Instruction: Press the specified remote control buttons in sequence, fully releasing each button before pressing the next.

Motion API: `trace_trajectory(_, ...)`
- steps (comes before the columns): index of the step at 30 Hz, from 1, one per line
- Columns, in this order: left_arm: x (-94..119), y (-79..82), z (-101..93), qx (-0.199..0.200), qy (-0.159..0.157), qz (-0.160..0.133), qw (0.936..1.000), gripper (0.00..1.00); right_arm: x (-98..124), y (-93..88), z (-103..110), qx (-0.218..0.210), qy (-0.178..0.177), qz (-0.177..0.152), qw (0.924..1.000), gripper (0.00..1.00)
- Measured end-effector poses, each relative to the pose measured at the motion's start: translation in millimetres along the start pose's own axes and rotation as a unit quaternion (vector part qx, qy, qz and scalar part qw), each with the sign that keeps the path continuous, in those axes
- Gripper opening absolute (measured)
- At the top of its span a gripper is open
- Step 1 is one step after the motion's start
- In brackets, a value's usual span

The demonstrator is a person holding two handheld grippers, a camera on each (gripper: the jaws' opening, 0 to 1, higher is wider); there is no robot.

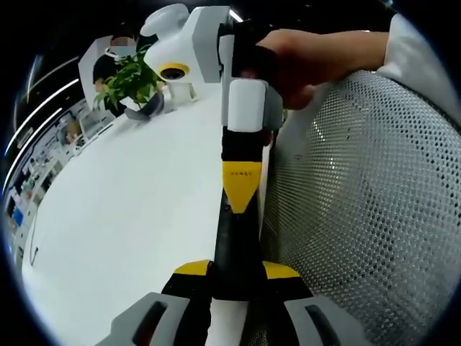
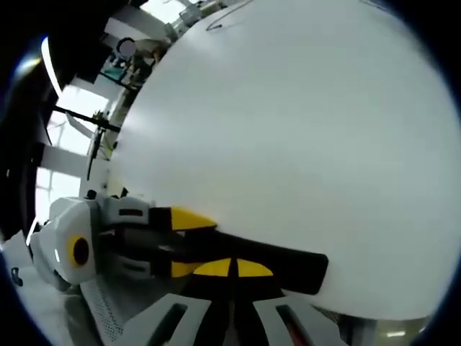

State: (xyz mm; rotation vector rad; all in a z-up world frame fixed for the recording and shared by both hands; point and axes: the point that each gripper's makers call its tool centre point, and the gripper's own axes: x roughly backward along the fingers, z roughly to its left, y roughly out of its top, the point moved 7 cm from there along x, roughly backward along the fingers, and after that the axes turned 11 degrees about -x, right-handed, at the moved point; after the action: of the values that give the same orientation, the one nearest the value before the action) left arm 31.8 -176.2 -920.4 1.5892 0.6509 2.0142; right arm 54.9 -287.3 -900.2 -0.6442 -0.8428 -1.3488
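Holding the remote (image 1: 234,245) by one end, my left gripper (image 1: 236,270) has its yellow-tipped jaws closed narrow on the black body, one on each side. I judge that this clamp is there to steady the remote against a push. From the right gripper view the same hold shows from the side: the left gripper (image 2: 186,241) comes in from the left, and the remote (image 2: 288,263) sticks out of it as a long dark bar over the white desk (image 2: 288,108).

My right gripper (image 2: 233,268) has its jaws drawn together so the two yellow tips meet in one blunt point, which I take to be the shape for prodding a single button. In the left gripper view the right gripper (image 1: 241,186) points down along the remote with its tip on or just above the top face. I cannot tell whether it is touching, and no buttons can be made out, so I cannot say which one is under it.

The remote lies close to the near edge of the desk (image 1: 130,216), with a mesh chair back (image 1: 360,187) just beside it on one side. That side is tight for my hand (image 1: 310,58). The other side is open white surface, with a potted plant (image 1: 130,79) well apart at the far end, so lifting straight off and shifting toward the open desk looks safest.
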Motion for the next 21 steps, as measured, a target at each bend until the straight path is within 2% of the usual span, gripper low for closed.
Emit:
trace_trajectory(5,0.0,0.2,-0.1,0.0,0.0,0.0,1.0,0.25,-3.0,-1.4,1.6,0.017,-0.011,0.006,0.9998,0.0)
trace_trajectory(9,-0.1,0.2,-0.1,0.001,0.0,0.0,1.0,0.25,-2.0,1.3,5.8,0.021,0.011,-0.004,0.9997,0.0)
trace_trajectory(16,-0.2,-0.2,0.2,0.001,0.0,0.0,1.0,0.25,-5.9,0.1,2.0,0.024,-0.012,0.006,0.9996,0.0)
trace_trajectory(21,0.0,-0.5,0.3,0.002,0.0,-0.001,1.0,0.25,-4.8,0.6,1.6,0.019,-0.009,0.005,0.9998,0.0)
